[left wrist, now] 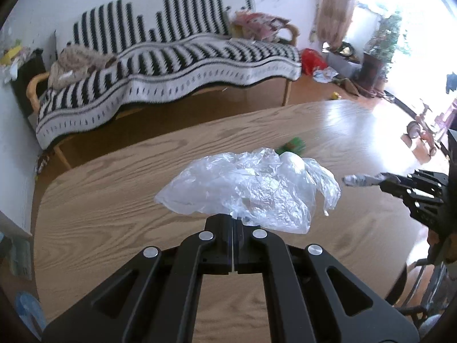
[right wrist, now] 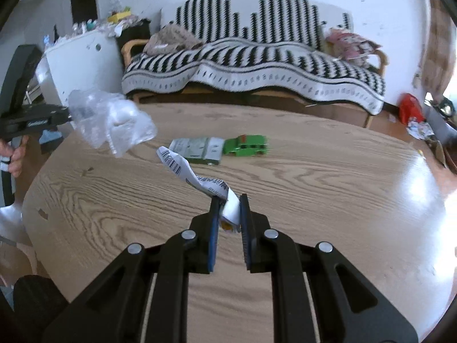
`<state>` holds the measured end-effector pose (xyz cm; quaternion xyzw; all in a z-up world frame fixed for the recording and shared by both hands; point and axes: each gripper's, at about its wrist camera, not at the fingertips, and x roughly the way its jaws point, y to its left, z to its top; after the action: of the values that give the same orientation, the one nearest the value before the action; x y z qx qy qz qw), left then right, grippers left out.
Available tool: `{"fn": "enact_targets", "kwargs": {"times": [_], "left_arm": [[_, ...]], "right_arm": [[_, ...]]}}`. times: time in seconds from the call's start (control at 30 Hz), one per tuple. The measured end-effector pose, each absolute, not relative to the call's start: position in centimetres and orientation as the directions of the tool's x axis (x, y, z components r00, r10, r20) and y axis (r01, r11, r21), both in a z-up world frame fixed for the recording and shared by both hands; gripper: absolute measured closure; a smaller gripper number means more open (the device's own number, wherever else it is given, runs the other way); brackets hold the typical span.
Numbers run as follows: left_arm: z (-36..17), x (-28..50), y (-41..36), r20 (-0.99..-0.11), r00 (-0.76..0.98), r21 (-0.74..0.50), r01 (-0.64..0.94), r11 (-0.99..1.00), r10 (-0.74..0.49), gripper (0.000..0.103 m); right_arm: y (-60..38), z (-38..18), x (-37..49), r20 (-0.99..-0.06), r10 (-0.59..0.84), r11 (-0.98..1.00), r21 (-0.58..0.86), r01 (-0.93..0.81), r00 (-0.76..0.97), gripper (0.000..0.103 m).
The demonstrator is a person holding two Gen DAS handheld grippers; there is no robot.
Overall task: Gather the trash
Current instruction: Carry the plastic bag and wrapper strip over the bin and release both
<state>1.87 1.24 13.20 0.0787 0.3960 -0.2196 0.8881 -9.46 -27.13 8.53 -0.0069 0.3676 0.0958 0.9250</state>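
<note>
My left gripper (left wrist: 232, 218) is shut on a crumpled clear plastic bag (left wrist: 245, 185), which hangs above the wooden table (left wrist: 114, 208). The right wrist view shows that same bag (right wrist: 114, 120) at the left, held by the left gripper (right wrist: 67, 117). My right gripper (right wrist: 228, 200) is shut on a twisted white paper wrapper (right wrist: 200, 177) with a barcode, lifted off the table (right wrist: 314, 200). In the left wrist view the right gripper (left wrist: 381, 180) holds the wrapper (left wrist: 357, 179) at the right edge. A flattened green carton (right wrist: 220, 150) lies on the table beyond the wrapper; only its corner (left wrist: 294, 145) shows past the bag.
A sofa (left wrist: 171, 65) under a black-and-white striped blanket stands behind the table, seen also as the sofa (right wrist: 257, 57). A red bag (left wrist: 312, 60) and scattered litter lie on the floor at the right. A white cabinet (right wrist: 82, 60) stands at the left. A hand (right wrist: 14, 157) grips the left tool.
</note>
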Motion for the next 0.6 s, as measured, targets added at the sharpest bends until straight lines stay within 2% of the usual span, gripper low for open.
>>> {"fn": "enact_targets", "kwargs": {"times": [0.23,0.6], "left_arm": [[17.0,-7.0,-6.0,-0.690,0.573,-0.043,0.577,0.815,-0.442,0.103],[15.8,-19.7,-19.0,-0.682,0.431,-0.130,0.723,0.678,-0.591,0.103]], "right_arm": [[-35.4,11.2,-19.2,-0.642,0.077,0.993,0.119,0.000,0.762,0.088],[-46.1,11.0,-35.4,-0.626,-0.067,0.964,0.159,0.212,0.777,0.088]]}}
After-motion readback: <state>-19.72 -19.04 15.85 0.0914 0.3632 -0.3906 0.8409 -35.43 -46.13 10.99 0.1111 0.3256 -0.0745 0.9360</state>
